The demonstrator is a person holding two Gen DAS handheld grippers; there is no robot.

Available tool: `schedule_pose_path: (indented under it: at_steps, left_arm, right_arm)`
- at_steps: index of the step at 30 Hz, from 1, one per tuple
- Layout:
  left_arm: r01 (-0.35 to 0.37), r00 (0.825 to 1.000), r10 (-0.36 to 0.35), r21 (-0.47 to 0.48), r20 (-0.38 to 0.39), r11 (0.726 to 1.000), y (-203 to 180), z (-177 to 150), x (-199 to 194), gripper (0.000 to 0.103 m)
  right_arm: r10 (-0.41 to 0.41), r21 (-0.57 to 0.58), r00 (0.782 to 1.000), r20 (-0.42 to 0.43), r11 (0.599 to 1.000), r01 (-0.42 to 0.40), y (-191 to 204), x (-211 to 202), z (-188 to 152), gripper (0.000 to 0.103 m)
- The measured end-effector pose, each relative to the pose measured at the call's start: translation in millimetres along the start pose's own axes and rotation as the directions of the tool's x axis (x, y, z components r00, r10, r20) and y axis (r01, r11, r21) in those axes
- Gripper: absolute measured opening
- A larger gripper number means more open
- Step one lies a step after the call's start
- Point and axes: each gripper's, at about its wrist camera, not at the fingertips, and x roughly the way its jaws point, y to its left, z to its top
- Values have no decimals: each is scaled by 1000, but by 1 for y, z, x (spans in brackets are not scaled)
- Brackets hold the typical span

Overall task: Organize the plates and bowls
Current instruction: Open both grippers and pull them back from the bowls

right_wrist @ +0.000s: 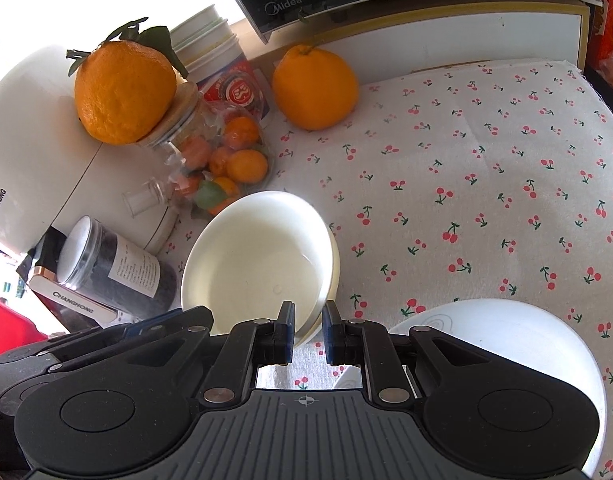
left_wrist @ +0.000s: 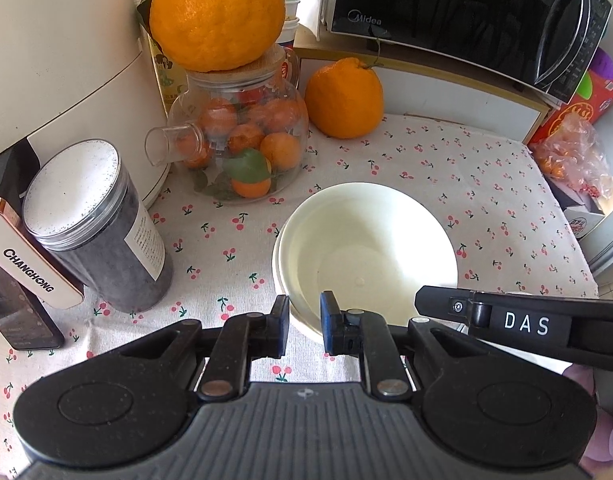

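Two white bowls sit nested, mouths up, on the cherry-print worktop; being round, they show no long axis, and the inner bowl leans slightly, its rim offset from the outer one at 9 o'clock. The left gripper has its jaws straddling the near rim of the stack, a gap showing on each side of the wall. The right gripper meets the same stack at its rim, jaws apart around the wall, not pressed tight. A white plate lies flat at 4 o'clock in the right wrist view, near the bowls. A glass teapot of small oranges stands at 11 o'clock from the bowls.
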Motion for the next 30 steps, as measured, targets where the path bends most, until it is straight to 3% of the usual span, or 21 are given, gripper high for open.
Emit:
schedule_pose_path:
  at_steps: [11, 16, 19, 25, 30]
  left_arm:
    - [-7, 1000, 7, 14, -5, 1000, 0, -1, 2, 18]
    - [-7, 1000, 7, 30, 5, 1000, -2, -2, 1, 32]
    - [3, 1000, -4, 50, 12, 999, -3, -3, 1, 48]
    - [18, 998, -24, 117, 50, 993, -6, -5, -2, 70]
    - [30, 996, -47, 194, 82, 981, -9, -11, -7, 81]
  right_arm:
    - [-20, -26, 1000, 20, 999, 20, 1, -2, 0, 17]
    - [-14, -20, 1000, 13, 1000, 14, 1, -2, 0, 18]
    - [-6, -8, 1000, 16, 1000, 6, -2, -2, 0, 32]
    - [4, -2, 999, 53, 1000, -4, -9, -12, 1, 53]
    - [15, -17, 997, 80, 1000, -14, -13, -18, 0, 65]
